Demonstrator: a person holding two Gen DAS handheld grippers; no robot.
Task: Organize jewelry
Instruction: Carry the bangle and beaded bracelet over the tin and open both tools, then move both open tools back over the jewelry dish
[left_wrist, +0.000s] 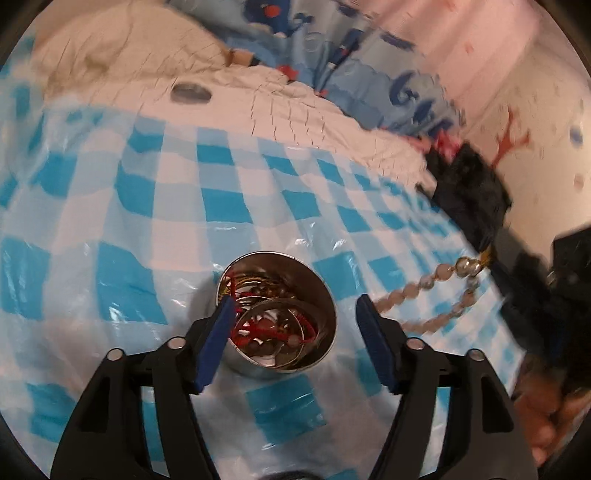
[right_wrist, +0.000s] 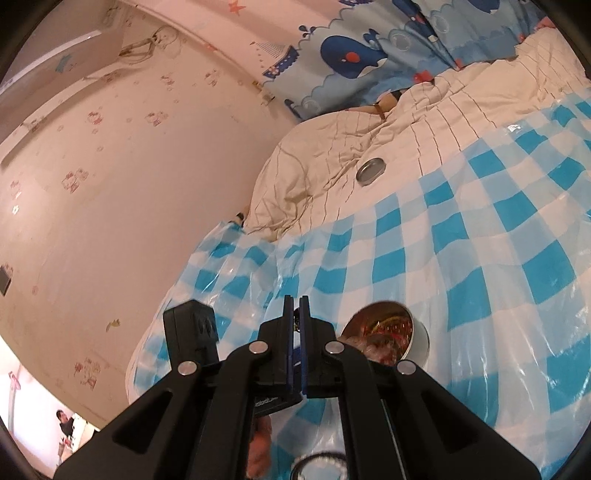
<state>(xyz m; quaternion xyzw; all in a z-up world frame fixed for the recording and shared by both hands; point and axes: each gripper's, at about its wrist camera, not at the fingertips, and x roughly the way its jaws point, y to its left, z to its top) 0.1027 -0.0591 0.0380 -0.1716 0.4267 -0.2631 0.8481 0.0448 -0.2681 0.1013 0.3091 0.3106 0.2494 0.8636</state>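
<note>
Only left view shows bead necklace (left_wrist: 436, 291), seemingly hanging from closed right claw (right_wrist: 294, 306); left claw (left_wrist: 295, 306) open.

Left gripper (left_wrist: 295, 306) jaws apart, right gripper (right_wrist: 294, 306) — jaws pressed together (angled down)

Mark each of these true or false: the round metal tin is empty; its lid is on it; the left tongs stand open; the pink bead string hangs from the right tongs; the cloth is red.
1. The round metal tin is empty. False: it holds bangles and red cord.
2. Its lid is on. False: the round metal lid lies apart on the cream quilt.
3. The left tongs stand open. True.
4. The pink bead string hangs from the shut right tongs. True.
5. The checked plastic cloth is red. False: blue and white.
</note>
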